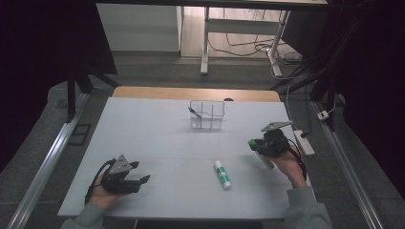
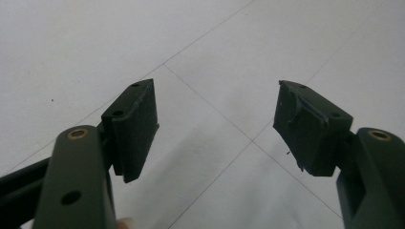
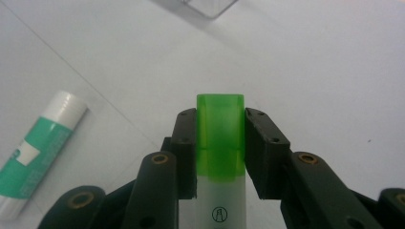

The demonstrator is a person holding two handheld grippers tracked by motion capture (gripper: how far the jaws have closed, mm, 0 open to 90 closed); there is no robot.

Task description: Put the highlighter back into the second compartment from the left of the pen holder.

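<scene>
while the white marker with a translucent green cap (image 3: 220, 143) sits clamped at its cap between the pads of the right gripper (image 3: 220, 148) (its body runs back under the hand), it hangs above the white table (image 1: 157, 138) near the right edge. a white-and-green glue stick (image 1: 222, 174) lies flat just to its left, with a clear plastic compartment box (image 1: 207, 115) farther back. the left gripper (image 2: 217, 126) rests at the near left corner, jaws wide apart and holding nothing.

Glue stick (image 3: 36, 150) end cut off; organizer (image 3: 200, 5) mostly cropped.

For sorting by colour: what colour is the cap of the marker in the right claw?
Bright green cap, clearest in the right gripper view.
</scene>
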